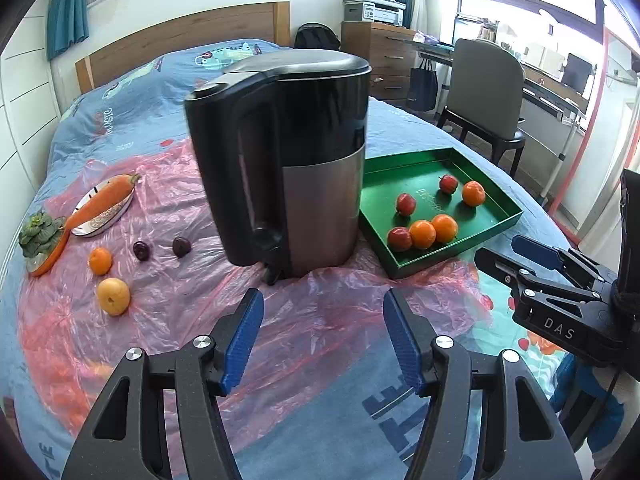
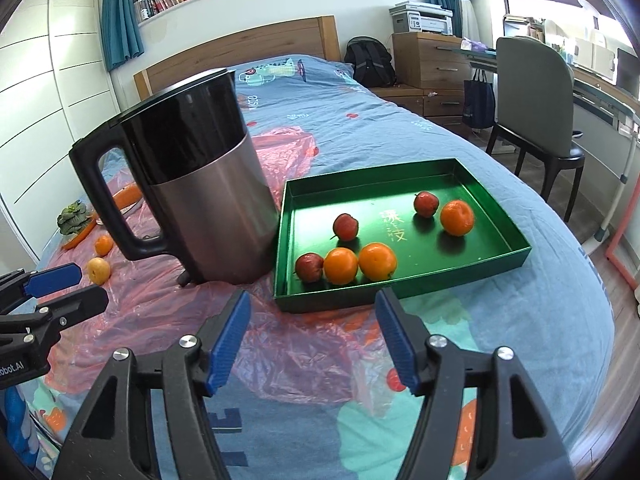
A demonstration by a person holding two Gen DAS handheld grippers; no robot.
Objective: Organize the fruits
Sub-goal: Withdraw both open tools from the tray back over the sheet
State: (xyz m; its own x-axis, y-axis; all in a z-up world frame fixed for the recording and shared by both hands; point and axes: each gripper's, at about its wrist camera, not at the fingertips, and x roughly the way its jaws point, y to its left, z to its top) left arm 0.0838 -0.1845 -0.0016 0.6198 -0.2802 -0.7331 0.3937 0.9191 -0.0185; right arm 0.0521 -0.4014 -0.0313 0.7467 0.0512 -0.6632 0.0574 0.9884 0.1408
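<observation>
A green tray (image 1: 496, 224) (image 2: 516, 258) on the bed holds several fruits: oranges (image 1: 422, 234) (image 2: 377, 261) and small red apples (image 1: 405, 204) (image 2: 345, 226). Left of the kettle on the pink plastic sheet lie an orange (image 1: 100, 261) (image 2: 104, 245), a yellow fruit (image 1: 113, 296) (image 2: 98, 270) and two dark plums (image 1: 141, 250). My left gripper (image 1: 323, 312) is open and empty, in front of the kettle. My right gripper (image 2: 313, 312) is open and empty, just before the tray's near edge; it also shows in the left wrist view (image 1: 516, 258).
A tall black and steel kettle (image 1: 288, 160) (image 2: 200, 184) stands between the loose fruits and the tray. A carrot (image 1: 105, 198) lies on a plate, beside a green vegetable (image 1: 38, 232) on an orange dish. A chair (image 2: 536, 112) and desk stand right of the bed.
</observation>
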